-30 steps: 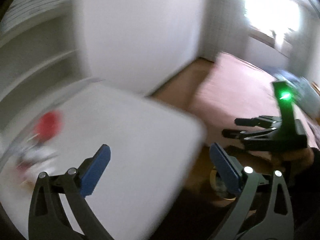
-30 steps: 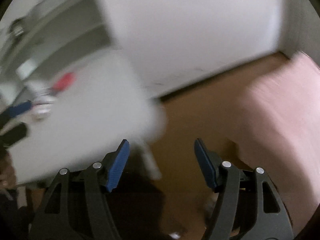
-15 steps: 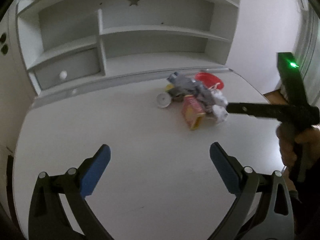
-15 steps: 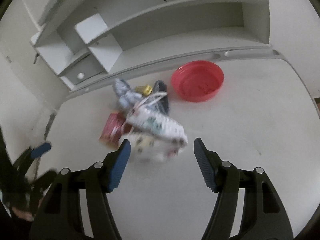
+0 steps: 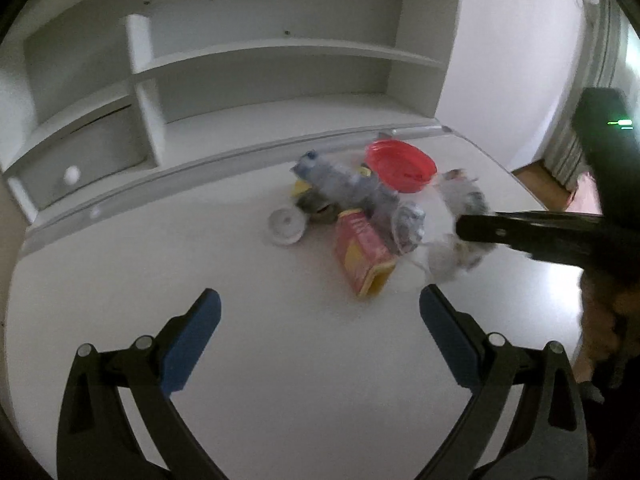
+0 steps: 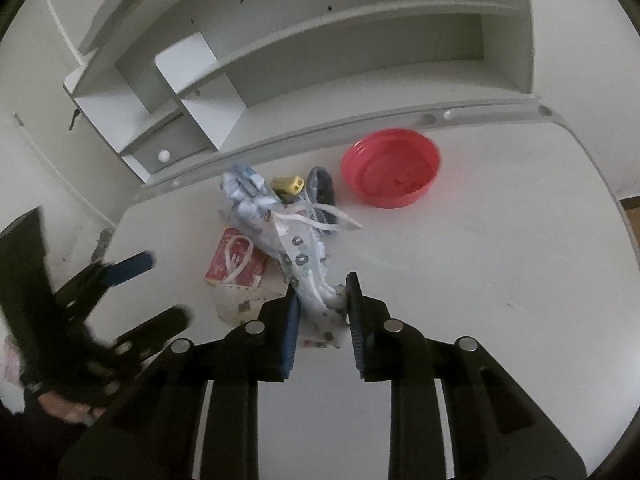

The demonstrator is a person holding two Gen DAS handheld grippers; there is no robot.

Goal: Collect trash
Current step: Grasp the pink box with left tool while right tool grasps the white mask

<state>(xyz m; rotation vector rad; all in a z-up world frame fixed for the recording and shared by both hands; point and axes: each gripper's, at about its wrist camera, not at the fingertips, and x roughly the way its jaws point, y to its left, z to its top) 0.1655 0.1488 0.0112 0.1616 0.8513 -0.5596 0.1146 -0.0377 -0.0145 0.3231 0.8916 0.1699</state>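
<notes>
Right gripper (image 6: 322,312) now narrowed from wide open onto crumpled printed bag (image 6: 304,252) at near edge of trash pile on table (image 6: 500,240); left gripper (image 5: 320,336) spread wide, empty, short of pile. Step in hand: first grasp. Next: confirm clamp, lift clear of red carton (image 6: 236,262), carry toward red bowl (image 6: 390,168).

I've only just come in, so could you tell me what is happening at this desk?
A person is clearing a small pile of trash from a white desk with two handheld grippers. The right gripper has closed on a crumpled white printed bag at the near edge of the pile. The left gripper is open and empty. A red bowl sits behind the pile.
</notes>
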